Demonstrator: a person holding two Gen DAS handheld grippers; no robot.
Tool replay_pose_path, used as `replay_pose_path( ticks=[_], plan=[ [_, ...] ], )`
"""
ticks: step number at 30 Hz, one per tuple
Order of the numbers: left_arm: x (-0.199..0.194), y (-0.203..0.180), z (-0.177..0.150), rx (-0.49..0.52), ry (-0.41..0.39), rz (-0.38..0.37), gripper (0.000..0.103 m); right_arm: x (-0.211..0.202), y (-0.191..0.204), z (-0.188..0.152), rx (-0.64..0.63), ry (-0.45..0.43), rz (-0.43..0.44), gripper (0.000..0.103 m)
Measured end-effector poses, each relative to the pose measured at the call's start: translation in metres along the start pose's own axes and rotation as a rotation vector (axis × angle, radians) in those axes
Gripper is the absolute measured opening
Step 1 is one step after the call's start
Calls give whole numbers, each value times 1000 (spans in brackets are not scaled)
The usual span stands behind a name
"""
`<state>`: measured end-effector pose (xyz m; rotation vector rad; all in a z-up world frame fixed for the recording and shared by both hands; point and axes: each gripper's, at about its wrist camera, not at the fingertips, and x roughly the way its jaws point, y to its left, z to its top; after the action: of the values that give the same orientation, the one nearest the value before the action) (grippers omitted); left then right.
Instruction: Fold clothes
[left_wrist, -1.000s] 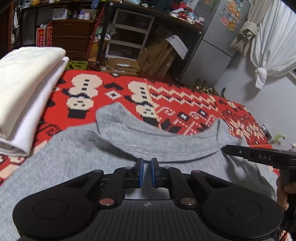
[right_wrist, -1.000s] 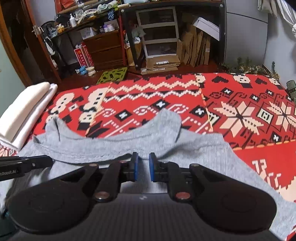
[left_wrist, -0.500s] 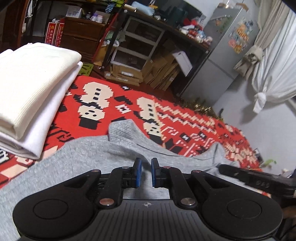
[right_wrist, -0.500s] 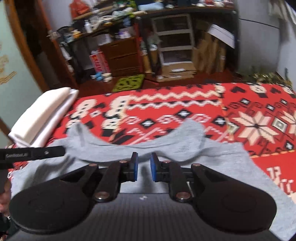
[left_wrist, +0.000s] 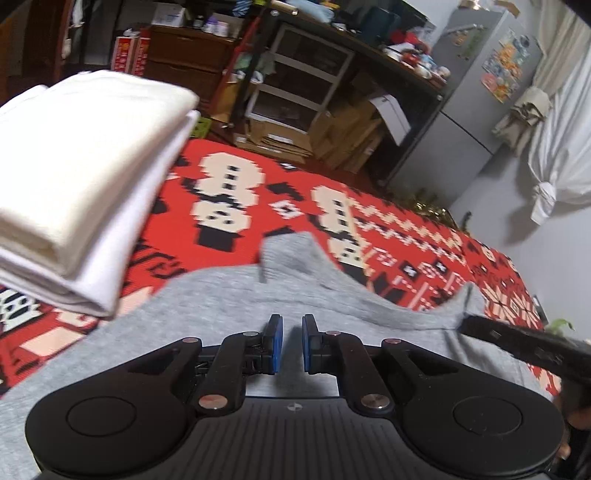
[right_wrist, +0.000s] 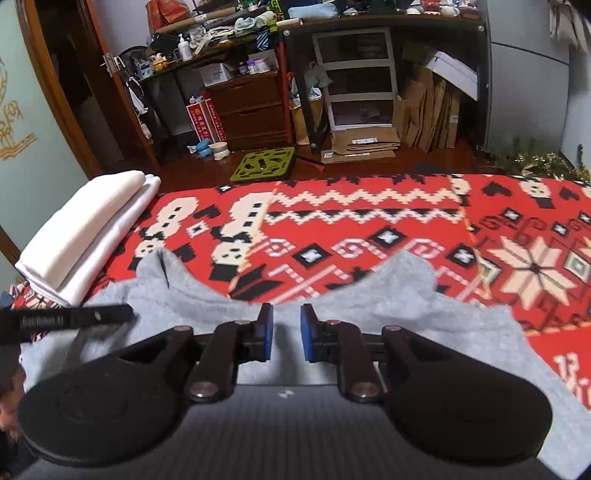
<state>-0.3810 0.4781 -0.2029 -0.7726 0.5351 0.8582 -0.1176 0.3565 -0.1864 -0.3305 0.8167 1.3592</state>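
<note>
Two folded white garments (left_wrist: 85, 177) sit stacked ahead and left of my left tool (left_wrist: 289, 345). The grey shirt (right_wrist: 207, 295) lies spread on the red patterned blanket (right_wrist: 369, 229) under both tools, not yet folded. My left tool and right tool (right_wrist: 283, 332) each show a narrow gap, holding nothing.
</note>
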Motion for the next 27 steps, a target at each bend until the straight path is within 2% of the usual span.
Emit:
replay_pose_path(
  ticks=[6, 11, 15, 18, 20, 24, 27],
  plan=[
    [-4, 23, 2, -32, -19, 20, 9, -26, -43, -17, 59, -8, -94, 18],
    [-9, 28, 2, -28, -34, 31, 9, -33, -90, -20, 119, -19, -171, 20],
    [-13, 28, 2, -20, -51, 58, 9, -28, -112, -18, 138, -27, -165, 17],
    [-14, 27, 2, -19, -55, 69, 9, -24, -110, -14, 102, -20, -217, 15],
    [-16, 25, 2, -14, -59, 81, 9, -28, -102, -11, 86, -45, -221, 16],
    [-17, 16, 3, -10, -61, 49, 9, -22, -77, -7, 28, -36, -120, 16],
    [-15, 4, 3, 27, -55, 33, 9, -4, -64, -3, 9, -14, -99, 16]
  ],
)
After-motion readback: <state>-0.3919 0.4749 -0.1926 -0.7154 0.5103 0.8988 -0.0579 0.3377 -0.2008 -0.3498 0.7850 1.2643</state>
